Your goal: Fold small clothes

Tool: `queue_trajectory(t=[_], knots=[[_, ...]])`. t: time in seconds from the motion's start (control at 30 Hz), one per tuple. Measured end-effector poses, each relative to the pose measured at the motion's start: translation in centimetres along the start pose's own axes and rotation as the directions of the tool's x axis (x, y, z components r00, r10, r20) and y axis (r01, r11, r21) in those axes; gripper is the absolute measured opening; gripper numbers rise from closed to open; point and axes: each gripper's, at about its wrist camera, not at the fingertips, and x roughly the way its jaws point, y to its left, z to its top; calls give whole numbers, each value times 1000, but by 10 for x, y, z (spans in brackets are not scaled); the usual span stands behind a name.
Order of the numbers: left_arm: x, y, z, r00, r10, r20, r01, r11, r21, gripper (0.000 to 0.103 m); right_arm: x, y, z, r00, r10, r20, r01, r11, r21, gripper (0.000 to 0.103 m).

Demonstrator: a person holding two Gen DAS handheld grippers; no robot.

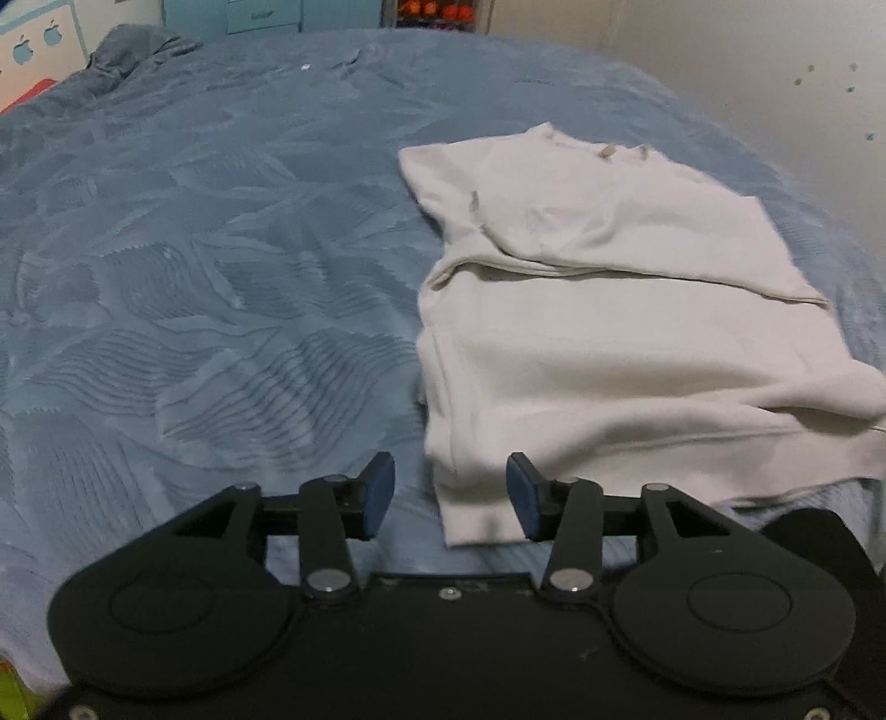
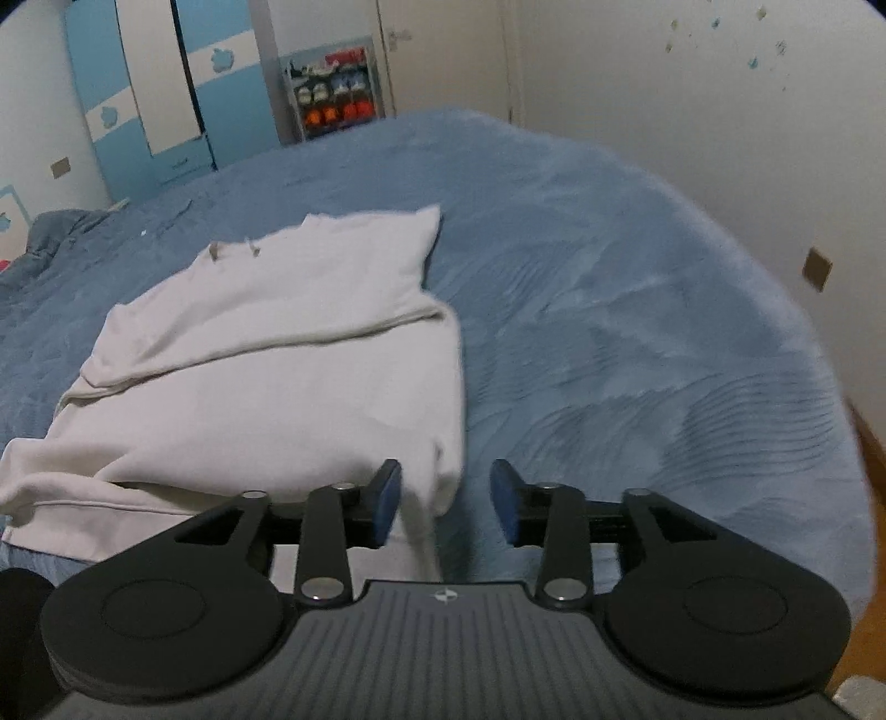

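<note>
1. Blue pads line both tools. The left tool (image 1: 450, 494) stands with its jaws apart and nothing between them, straddling the near left corner of the white garment (image 1: 609, 354), which in its own view spreads from 12 toward 2 o'clock.
2. The right tool (image 2: 444, 494) is likewise spread wide and empty, its jaws set either side of the garment's near right corner; in its view the cloth runs from 12 round to 9 o'clock.
3. Judged from this pairing, each tool sits at one corner of the near hem so that both can pinch together and carry the hem evenly away from the person, toward the collar.
4. The garment, which looks like a small sweatshirt, lies flat on the bed. Its sides already look folded inward and a sleeve (image 1: 653, 232) lies across the chest, making a tidy rectangle; two drawstring ends (image 2: 232, 250) show near the neck. The lengthwise fold seems to remain.
5. The blue bedspread (image 1: 221, 277) is a plush cloth with a raised leaf pattern, soft enough that the pads may catch it along with the hem.
6. Beyond the bed, at 11 o'clock in the right view, stand a blue-and-white wardrobe (image 2: 166, 99) and a small shelf rack (image 2: 335, 91). A pale wall (image 2: 664, 138) runs along the right, and a rumpled blue-grey cloth (image 1: 133, 52) lies at the far left corner.
</note>
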Motion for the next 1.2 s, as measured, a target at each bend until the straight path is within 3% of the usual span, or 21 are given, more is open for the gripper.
queue_trajectory(t=[0.03,0.2,0.27,0.57,0.7,0.77,0.8,0.83,0.87,0.9,0.97,1.13,1.2], knots=[[-2,-1,-5,1000,-22,-4,22,1000,6,49,-2,-3,-2,1000,-2,-3,2,1000,-2,59],[28,-9,-20,996,-32,-81,34,999,25,49,16,-6,-23,995,-14,-98,14,1000,-8,58],[37,-12,-20,996,-44,-82,46,999,17,49,23,-2,-30,993,-15,-120,13,1000,-17,54],[64,-8,-8,994,-38,-99,37,999,-13,50,49,13,-35,988,11,-152,-15,1000,-24,56],[73,-4,-11,993,-50,-102,46,998,-46,51,59,17,-43,981,70,-183,-72,997,-5,55],[73,-2,-15,993,-58,-103,53,997,-49,52,62,22,-47,983,53,-175,-61,997,-44,45],[75,-2,-16,992,-57,-109,52,997,-53,50,63,23,-48,984,47,-175,-57,997,-52,31],[74,-2,-16,992,-64,-112,58,996,-61,46,63,22,-48,982,62,-179,-70,997,-38,11],[73,-2,-15,992,-65,-112,57,996,-70,41,63,20,-47,979,83,-187,-87,996,-17,9],[70,-3,-14,993,-55,-108,47,996,-73,26,60,20,-45,979,83,-186,-86,996,-8,9],[65,-5,-13,994,-51,-102,44,996,-73,10,52,22,-43,983,76,-166,-82,996,-27,9],[34,-13,-6,997,-31,-71,28,998,-53,7,26,19,-33,987,97,-131,-103,994,-39,7],[8,-18,-3,999,-24,-20,24,999,-46,7,9,16,-28,987,114,-118,-117,993,-20,6]])
